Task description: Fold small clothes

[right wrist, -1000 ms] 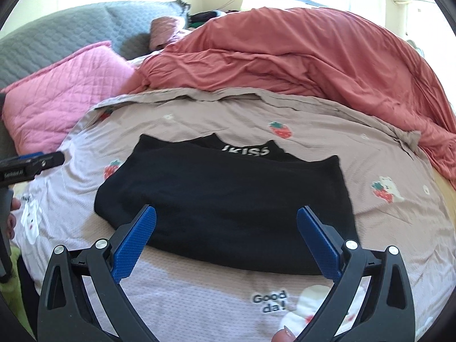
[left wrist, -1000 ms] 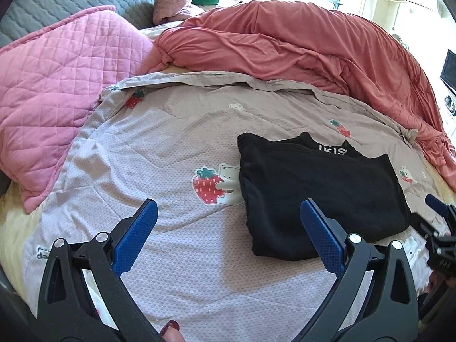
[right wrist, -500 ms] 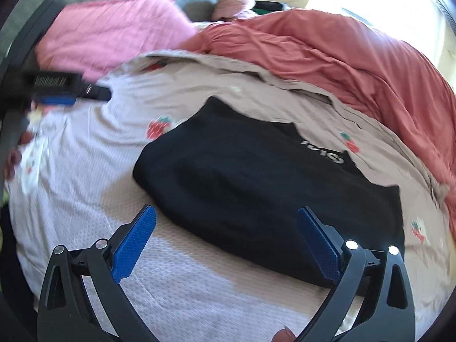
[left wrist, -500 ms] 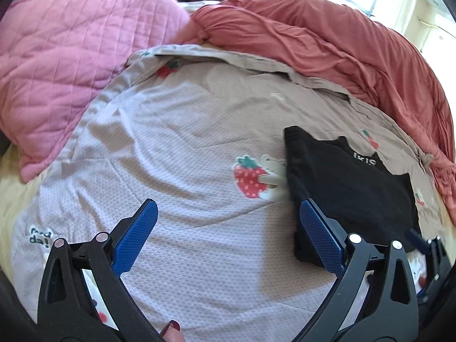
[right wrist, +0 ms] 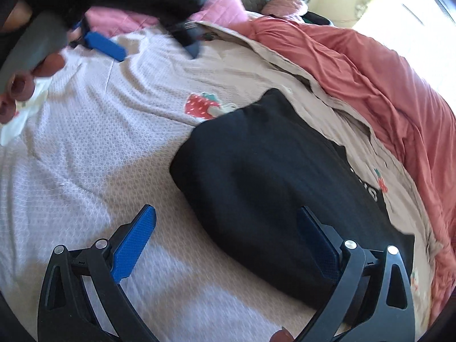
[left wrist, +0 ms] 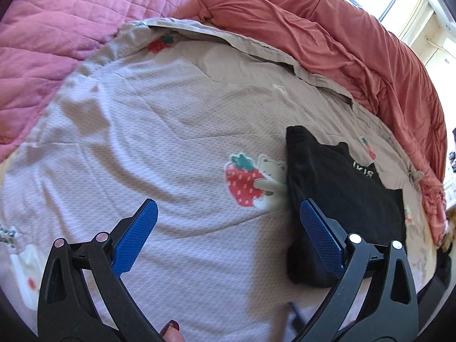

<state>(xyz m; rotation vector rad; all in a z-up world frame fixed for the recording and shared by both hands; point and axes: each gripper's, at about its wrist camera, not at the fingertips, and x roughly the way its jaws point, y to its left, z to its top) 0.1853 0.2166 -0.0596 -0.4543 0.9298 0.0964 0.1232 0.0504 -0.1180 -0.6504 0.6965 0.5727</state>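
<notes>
Left gripper [left wrist: 228,230]: jaws apart and empty, over bare bedspread [left wrist: 171,142]; its right pad sits at the left edge of the black garment [left wrist: 342,196]. The garment lies on the bed as a compact folded rectangle, white lettering at the far edge. Right gripper [right wrist: 225,239]: jaws apart and empty, straddling the garment's near edge. Judged step: between folds. Next move calls for closing on an edge to fold again, or finishing.

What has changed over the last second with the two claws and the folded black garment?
Both claws swung leftward: the left claw now hangs over bare strawberry-print sheet, the right claw at the folded black garment's left end. Both stayed open, nothing gripped; the garment stayed put.
</notes>
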